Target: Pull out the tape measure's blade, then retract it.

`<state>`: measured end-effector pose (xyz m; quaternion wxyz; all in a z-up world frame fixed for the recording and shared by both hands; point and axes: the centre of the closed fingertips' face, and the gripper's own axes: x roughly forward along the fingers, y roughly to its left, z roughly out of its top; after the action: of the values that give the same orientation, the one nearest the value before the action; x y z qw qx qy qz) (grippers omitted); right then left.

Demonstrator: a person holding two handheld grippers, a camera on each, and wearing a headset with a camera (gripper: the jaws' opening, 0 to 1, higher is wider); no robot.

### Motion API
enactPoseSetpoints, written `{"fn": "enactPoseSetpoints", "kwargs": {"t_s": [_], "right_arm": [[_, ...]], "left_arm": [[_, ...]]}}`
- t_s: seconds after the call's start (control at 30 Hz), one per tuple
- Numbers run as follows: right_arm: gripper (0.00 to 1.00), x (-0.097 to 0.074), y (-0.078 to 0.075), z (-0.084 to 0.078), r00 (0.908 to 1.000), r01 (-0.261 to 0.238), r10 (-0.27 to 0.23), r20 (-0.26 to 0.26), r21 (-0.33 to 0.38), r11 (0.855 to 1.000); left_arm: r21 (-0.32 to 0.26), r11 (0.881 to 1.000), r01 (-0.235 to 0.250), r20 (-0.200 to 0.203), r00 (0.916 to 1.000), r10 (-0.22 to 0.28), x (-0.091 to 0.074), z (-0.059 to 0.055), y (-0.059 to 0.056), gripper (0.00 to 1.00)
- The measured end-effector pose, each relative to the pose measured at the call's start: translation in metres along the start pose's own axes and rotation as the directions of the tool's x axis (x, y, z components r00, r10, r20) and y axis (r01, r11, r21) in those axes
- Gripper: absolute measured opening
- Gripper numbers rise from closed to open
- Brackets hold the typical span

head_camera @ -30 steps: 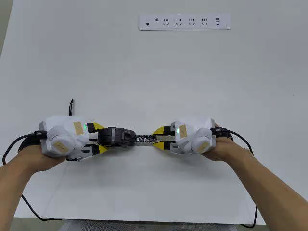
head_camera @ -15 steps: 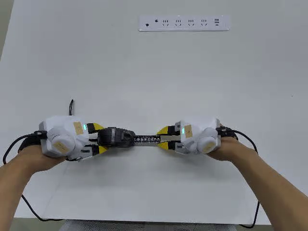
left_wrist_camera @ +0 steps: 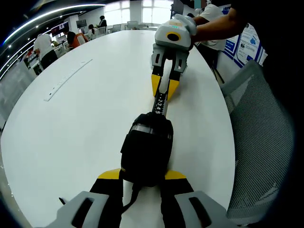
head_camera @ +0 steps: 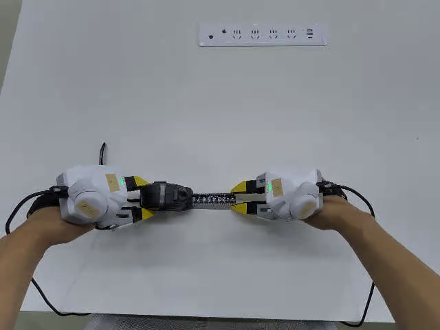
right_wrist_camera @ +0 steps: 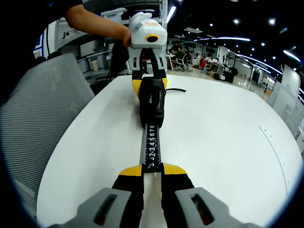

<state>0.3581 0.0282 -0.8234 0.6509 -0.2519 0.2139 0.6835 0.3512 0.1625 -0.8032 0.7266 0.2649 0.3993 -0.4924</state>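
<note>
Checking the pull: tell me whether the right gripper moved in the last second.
Yes. Against the power strip, the right gripper has slid rightward, away from the tape measure, baring more blade.

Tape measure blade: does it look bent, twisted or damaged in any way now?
Nothing stands out. The blade runs straight and flat from the black tape measure case, held by the left gripper, to the right gripper, which pinches its end. Its numbers read cleanly.
</note>
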Motion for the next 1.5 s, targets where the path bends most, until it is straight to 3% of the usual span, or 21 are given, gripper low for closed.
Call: {"fn": "enactPoseSetpoints", "kwargs": {"t_s": [1.5], "right_arm": [[0.11, -0.036, -0.001, -0.032, 0.9994, 0.003, -0.003, -0.036, 0.001, 1.000]], "left_arm": [[-0.010, 1.000, 0.000, 0.002, 1.0000, 0.000, 0.003, -0.001, 0.002, 0.27]]}}
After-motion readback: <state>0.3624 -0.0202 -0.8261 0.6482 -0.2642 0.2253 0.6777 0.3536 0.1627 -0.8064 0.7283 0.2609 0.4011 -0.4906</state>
